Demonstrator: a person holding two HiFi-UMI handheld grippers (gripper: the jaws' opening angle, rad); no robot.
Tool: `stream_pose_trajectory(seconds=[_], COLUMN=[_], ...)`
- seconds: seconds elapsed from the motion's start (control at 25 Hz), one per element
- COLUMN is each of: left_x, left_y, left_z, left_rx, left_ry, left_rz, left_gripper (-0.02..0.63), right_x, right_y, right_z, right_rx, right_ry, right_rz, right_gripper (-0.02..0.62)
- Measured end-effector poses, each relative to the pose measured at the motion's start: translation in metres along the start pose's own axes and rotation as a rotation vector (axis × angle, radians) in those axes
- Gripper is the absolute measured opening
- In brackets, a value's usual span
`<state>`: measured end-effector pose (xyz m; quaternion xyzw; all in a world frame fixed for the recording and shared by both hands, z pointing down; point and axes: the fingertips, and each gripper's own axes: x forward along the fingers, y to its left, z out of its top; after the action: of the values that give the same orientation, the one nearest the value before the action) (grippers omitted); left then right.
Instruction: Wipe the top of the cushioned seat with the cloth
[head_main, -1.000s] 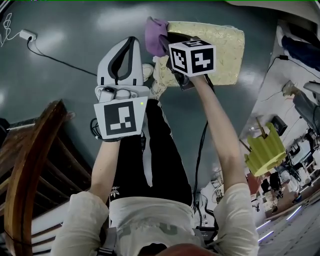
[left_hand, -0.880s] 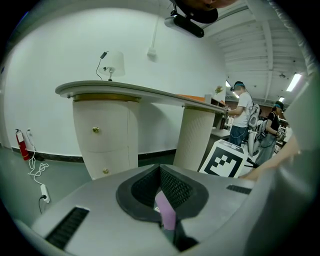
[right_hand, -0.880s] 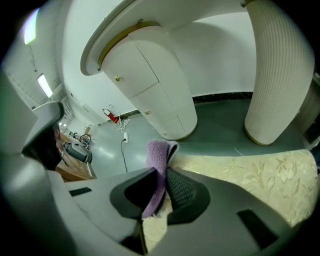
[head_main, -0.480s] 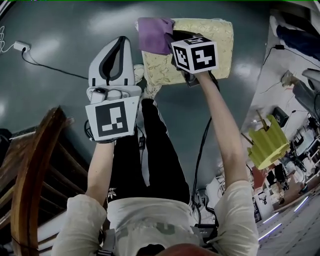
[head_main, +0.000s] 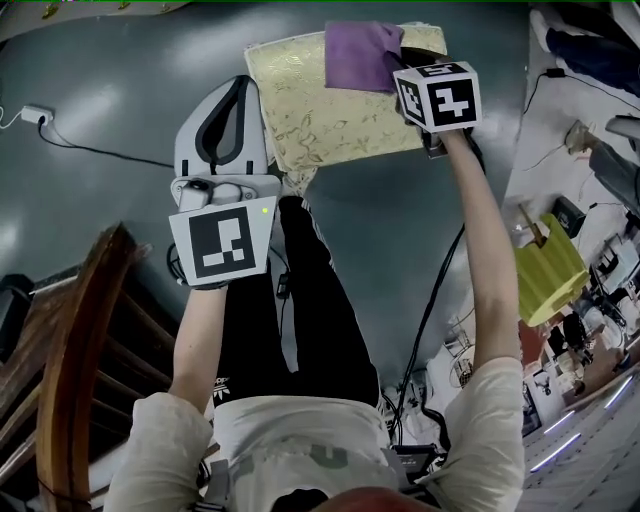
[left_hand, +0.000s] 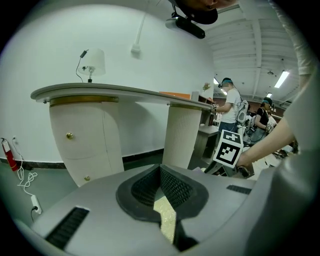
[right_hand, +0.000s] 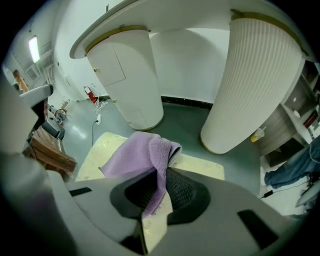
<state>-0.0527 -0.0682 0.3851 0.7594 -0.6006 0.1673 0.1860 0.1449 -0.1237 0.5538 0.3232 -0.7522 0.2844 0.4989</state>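
1. Cloth (head_main: 362, 55), purple and fleecy, is clamped between the closed jaws of the right gripper (right_hand: 159, 192) and lies on the far right part of the cushioned seat (head_main: 310, 115).
2. The right gripper view shows a fold of the cloth running down between the two ribbed black pads (right_hand: 182, 190). The rest of it is spread over the seat's pale yellow, leaf-patterned top.
3. The left gripper (head_main: 238, 100) hangs by the seat's left edge with its jaws brought together at the tips and nothing held. In its own view, only a sliver of the yellow cover shows through the gap below the tips.
4. The seat stands on the grey-green floor (head_main: 110, 70), just beyond the person's black-trousered legs (head_main: 300, 300).
5. A dark wooden chair (head_main: 70, 350) stands at the near left, and a white plug (head_main: 30, 117) with its cable lies on the floor at the far left.
6. Beyond the seat stands a curved white counter (left_hand: 100, 92), on a drawer unit (left_hand: 85, 140) and a fluted column (right_hand: 255, 85). Two people (left_hand: 231, 107) stand in the background at the right.
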Motion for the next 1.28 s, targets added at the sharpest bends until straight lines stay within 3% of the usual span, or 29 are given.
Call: stream_pose_trajectory(seconds=[0.44, 0.8, 1.04, 1.28], left_x=[0.012, 0.015, 0.013, 0.0], left_y=[-0.016, -0.022, -0.017, -0.012], left_z=[0.002, -0.003, -0.003, 0.014], left_rx=[0.034, 0.059, 0.059, 0.068], left_ry=[0.006, 0.01, 0.008, -0.016], left_rz=[-0.028, -0.031, -0.01, 0.008], left_gripper=[0.005, 0.005, 0.005, 0.005], right_x=[-0.018, -0.021, -0.028, -0.076], right_y=[-0.086, -0.129, -0.128, -0.083], right_z=[-0.025, -0.041, -0.035, -0.007], right_rx=[-0.058, -0.023, -0.035, -0.063], right_ry=[0.097, 0.153, 0.128, -0.021], right_rz=[-0.173, -0.273, -0.307, -0.239], right_gripper=[0.063, 0.063, 0.061, 0.061])
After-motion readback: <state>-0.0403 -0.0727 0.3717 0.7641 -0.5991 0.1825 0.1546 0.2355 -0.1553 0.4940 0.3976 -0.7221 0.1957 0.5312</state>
